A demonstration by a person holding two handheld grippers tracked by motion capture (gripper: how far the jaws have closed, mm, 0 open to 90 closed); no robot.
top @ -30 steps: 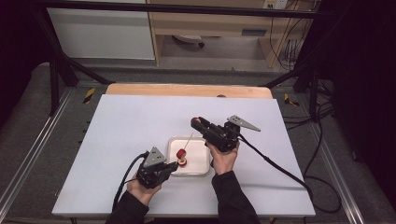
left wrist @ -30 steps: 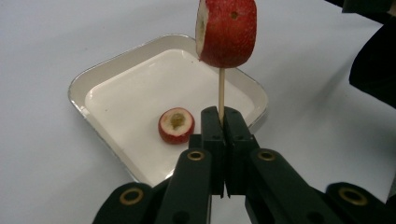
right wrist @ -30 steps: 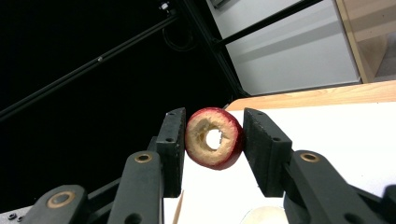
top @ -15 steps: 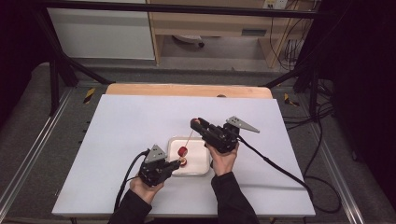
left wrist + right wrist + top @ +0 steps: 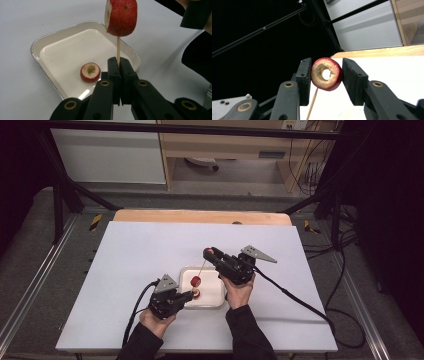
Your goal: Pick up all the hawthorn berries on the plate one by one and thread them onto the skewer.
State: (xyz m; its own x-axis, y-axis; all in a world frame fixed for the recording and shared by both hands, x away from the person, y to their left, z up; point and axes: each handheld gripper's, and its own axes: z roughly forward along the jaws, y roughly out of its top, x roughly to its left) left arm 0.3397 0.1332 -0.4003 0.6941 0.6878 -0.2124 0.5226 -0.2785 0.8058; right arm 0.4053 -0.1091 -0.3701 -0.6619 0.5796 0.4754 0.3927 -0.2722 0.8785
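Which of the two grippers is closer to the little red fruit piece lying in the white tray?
Left. The left gripper sits right beside the piece in the tray; the right gripper is raised beyond the tray, clamping another ring.

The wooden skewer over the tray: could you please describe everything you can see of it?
The skewer is a thin, pale wooden stick, straight and bare along its visible length. The left gripper holds its lower end between shut jaws, above the white tray. In the left gripper view it stands upright; in the high view it leans toward the right gripper. It runs into the underside of a red fruit piece, which hides its top. Another hollowed red piece sits between the right gripper's jaws.
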